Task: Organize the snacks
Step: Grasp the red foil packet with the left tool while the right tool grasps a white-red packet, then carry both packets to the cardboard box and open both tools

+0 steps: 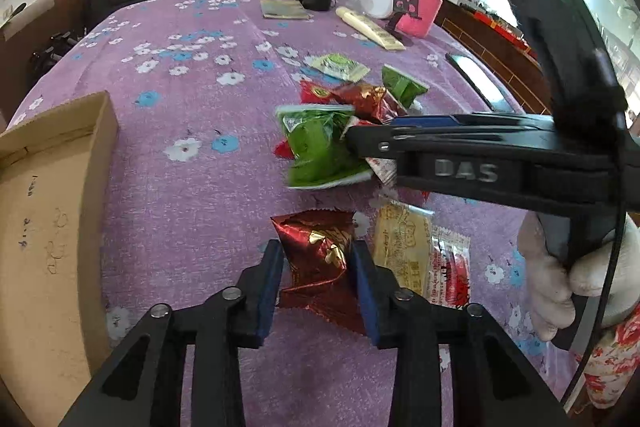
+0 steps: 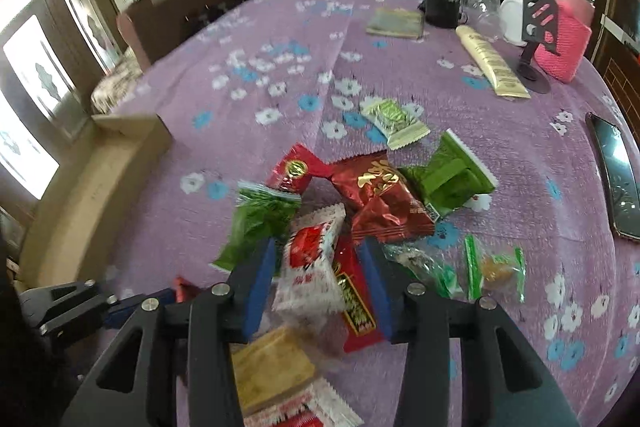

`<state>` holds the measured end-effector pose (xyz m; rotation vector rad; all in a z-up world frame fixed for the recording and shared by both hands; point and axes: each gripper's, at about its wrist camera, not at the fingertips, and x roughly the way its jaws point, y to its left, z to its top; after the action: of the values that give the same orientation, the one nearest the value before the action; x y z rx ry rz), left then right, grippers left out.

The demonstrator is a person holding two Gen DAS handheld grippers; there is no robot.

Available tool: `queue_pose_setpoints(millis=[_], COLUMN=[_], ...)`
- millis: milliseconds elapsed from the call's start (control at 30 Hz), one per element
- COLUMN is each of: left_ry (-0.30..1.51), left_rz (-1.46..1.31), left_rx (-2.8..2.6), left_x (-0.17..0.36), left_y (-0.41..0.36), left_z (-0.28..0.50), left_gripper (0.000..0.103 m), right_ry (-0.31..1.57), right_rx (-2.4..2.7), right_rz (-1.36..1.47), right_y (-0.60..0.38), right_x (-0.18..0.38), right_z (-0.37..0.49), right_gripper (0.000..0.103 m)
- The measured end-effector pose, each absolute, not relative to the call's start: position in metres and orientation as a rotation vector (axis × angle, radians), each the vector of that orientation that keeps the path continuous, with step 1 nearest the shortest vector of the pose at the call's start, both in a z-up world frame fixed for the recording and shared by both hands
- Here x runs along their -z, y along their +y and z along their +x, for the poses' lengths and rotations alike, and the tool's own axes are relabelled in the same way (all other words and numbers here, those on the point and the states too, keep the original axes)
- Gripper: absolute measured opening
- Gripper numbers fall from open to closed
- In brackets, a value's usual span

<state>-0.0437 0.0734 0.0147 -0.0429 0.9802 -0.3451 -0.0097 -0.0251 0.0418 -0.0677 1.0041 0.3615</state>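
Both grippers closed on snack packets, cardboard box waiting at 9 o'clock.

Nearest, left gripper [image 1: 318, 267] pinching red foil packet [image 1: 320, 259] narrow between blue pads; keep squeeze light, lift straight, swing to cardboard box [image 1: 52, 211]. Right gripper [image 2: 320, 279] narrow around white-and-red sachet [image 2: 310, 267], contact unclear; check grip before lifting. Further, at 12 o'clock, heap of green packets [image 2: 452, 175] left to sort.

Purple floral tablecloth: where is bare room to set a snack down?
Bare purple floral tablecloth lies between the brown cardboard box and the heap of red and green snack packets. Crowded: around that heap, and the far corner by the pink knitted bottle.
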Motion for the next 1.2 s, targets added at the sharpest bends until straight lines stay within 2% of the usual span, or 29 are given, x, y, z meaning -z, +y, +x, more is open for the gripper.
queue_pose_setpoints(millis=[33, 100, 233, 633, 900, 1200], left_ry=[0.981, 0.967, 0.929, 0.798, 0.715, 0.750], left_rz=[-0.040, -0.030, -0.063, -0.221, -0.266, -0.295], left_rx=[0.350, 0.358, 0.377, 0.366, 0.144, -0.156], left_x=[-0.013, -0.014, -0.021, -0.068, -0.084, -0.051], left_y=[0.072, 0.069, 0.074, 0.122, 0.207, 0.304], left_z=[-0.043, -0.045, -0.053, -0.093, -0.139, -0.167], left_gripper=[0.038, 0.037, 0.031, 0.031, 0.031, 0.032], right_ry=[1.018, 1.037, 1.008, 0.879, 0.919, 1.010], right_rx=[-0.362, -0.375, -0.362, -0.391, -0.614, -0.841], right_rz=[-0.062, -0.046, 0.000, 0.117, 0.076, -0.037], right_y=[-0.026, -0.027, -0.041, -0.065, 0.025, 0.163], right_x=[-0.038, -0.034, -0.040, -0.099, -0.100, -0.074], right_z=[-0.008, -0.009, -0.021, -0.070, -0.099, -0.129], right_gripper=[0.027, 0.025, 0.023, 0.024, 0.024, 0.024])
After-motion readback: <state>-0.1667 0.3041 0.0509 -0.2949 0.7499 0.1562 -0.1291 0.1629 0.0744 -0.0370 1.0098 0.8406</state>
